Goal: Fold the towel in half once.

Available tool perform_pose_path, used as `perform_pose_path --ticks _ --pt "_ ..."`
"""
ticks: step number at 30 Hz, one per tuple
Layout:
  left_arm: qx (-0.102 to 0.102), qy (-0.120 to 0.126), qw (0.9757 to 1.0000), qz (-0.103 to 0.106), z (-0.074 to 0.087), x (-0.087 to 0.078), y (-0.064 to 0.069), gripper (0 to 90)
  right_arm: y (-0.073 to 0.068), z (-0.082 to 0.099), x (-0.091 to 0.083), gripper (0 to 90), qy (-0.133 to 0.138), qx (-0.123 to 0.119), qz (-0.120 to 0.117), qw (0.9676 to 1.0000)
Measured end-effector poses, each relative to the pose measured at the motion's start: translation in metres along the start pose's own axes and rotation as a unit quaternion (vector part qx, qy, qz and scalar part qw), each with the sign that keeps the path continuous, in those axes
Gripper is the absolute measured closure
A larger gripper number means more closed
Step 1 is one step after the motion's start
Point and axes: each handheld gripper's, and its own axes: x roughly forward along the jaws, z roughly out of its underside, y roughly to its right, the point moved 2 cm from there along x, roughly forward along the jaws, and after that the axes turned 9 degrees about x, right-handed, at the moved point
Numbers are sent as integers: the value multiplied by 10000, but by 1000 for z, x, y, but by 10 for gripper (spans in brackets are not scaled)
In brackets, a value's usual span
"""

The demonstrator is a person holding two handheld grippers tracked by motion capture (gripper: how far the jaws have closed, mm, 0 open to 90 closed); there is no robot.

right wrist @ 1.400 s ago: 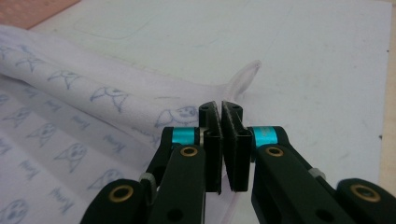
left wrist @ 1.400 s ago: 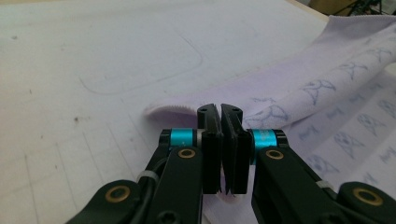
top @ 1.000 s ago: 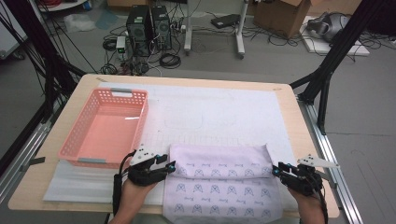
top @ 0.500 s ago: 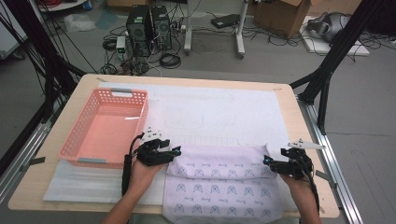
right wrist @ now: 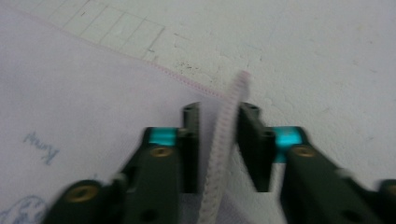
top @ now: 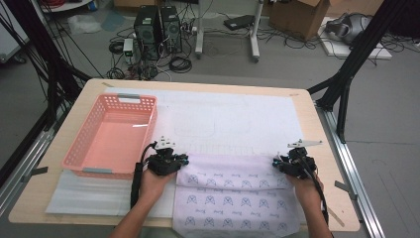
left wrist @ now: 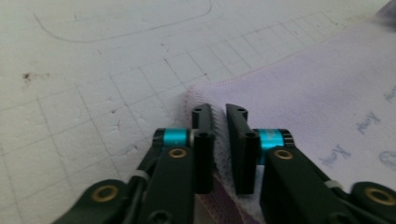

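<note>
I have just closed my left gripper on the towel's far left corner at the table's near edge. The jaws of my right gripper have been closing around the right hem with a gap showing; that thin edge could slip free when I lift.

Grey floor with tangled cables, computer towers, cardboard box.

We note even, diffuse overhead light in the high view; shadows on the counter are faint, with a small glare streak inside the basket. The high view is soft and low in detail. The left gripper view is sharp at the jaws, softer toward the cloth. The right gripper view is motion-blurred throughout, jaws included.
</note>
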Motion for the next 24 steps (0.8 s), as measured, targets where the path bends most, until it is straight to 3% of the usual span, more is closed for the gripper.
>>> perform_pose_path --ticks 2,4,11,14,18,24 --pt "-84 141 9999 33 -1 -4 1 851 0 2 -4 858 95 -68 4 9999" --pt "-100 322 9994 78 -1 -10 2 852 1 4 -12 862 259 -30 27 9997" --pt "115 830 9963 177 2 -33 13 847 -4 17 -36 864 687 -46 -110 9976" --pt "258 940 9950 212 5 -45 21 846 -8 24 -47 864 837 -25 -188 9963" --pt "275 1127 9929 278 11 -58 30 845 -13 35 -59 864 1000 -48 -283 9946" --pt "375 1154 9920 334 23 -71 45 842 -20 56 -76 864 1199 47 -347 9922"
